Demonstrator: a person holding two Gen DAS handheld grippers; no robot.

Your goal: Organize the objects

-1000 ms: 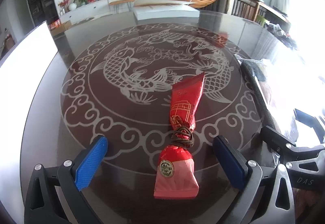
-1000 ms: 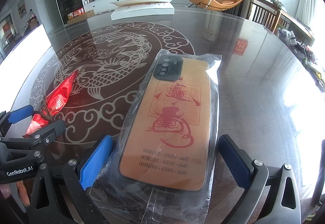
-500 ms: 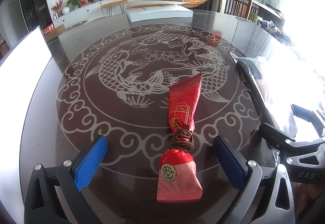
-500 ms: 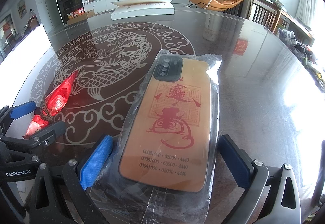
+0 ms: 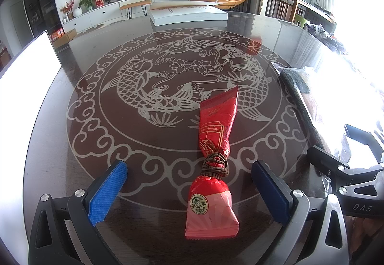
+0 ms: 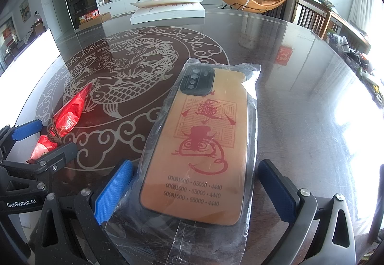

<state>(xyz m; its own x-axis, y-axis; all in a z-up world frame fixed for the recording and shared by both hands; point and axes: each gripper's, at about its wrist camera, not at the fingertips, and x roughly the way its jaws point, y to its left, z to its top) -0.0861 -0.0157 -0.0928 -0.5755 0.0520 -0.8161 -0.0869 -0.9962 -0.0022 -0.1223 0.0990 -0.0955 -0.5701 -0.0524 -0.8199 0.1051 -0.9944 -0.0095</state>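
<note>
- Left gripper (image 5: pixel 189 190): jaws spread wide, gripping nothing. The red packet (image 5: pixel 214 161), tied with brown cord, lies on the table (image 5: pixel 79 87) between the blue pads, touching neither.
- Right gripper (image 6: pixel 195 193): jaws spread wide; the clear bag (image 6: pixel 250 87) lies between them.
- Bag contents: an orange phone case (image 6: pixel 204 144), beside the table's fish engraving (image 6: pixel 127 65).
</note>
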